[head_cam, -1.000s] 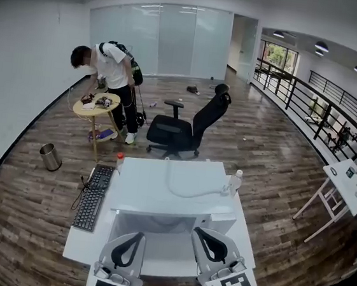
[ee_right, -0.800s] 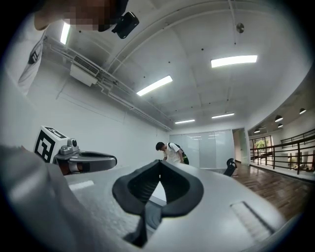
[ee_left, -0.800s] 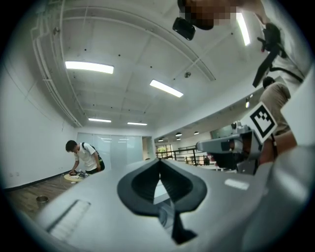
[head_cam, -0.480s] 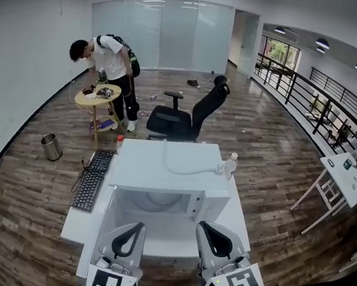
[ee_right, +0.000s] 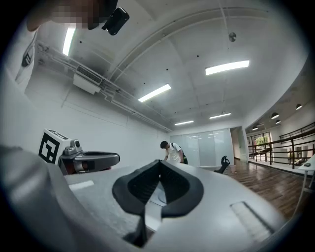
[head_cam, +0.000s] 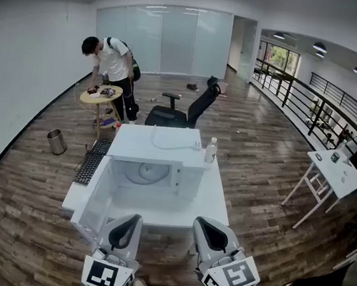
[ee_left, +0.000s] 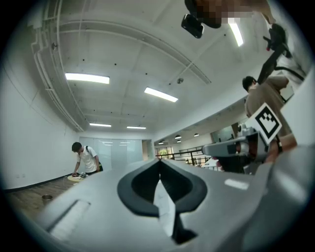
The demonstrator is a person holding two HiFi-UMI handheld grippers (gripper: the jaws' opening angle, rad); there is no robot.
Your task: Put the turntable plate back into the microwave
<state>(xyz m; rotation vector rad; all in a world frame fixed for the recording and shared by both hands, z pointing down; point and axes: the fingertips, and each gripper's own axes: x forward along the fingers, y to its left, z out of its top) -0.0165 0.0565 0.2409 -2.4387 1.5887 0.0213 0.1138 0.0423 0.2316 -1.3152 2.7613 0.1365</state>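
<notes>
Wood-plank floor (head_cam: 251, 179) all round, open office. Nearest, left gripper (head_cam: 132, 220) and right gripper (head_cam: 205, 223) side by side, each clenched tip to tip on nothing, held short of the white table's (head_cam: 213, 204) near edge. Next, on that table, white microwave (head_cam: 159, 144) with door (head_cam: 94, 195) swung open to the left. Turntable plate (head_cam: 144, 172) lying flat inside the cavity, well apart from both grippers. Clear bottle (head_cam: 211, 152) upright just beside the microwave's right side; black keyboard (head_cam: 91, 161) on the table's left part. Beyond, black office chair (head_cam: 181, 110), and metal bin (head_cam: 56, 141) on the floor at left. Farthest, person (head_cam: 114, 64) in white shirt bent over small round table (head_cam: 102, 96), glass wall behind.
</notes>
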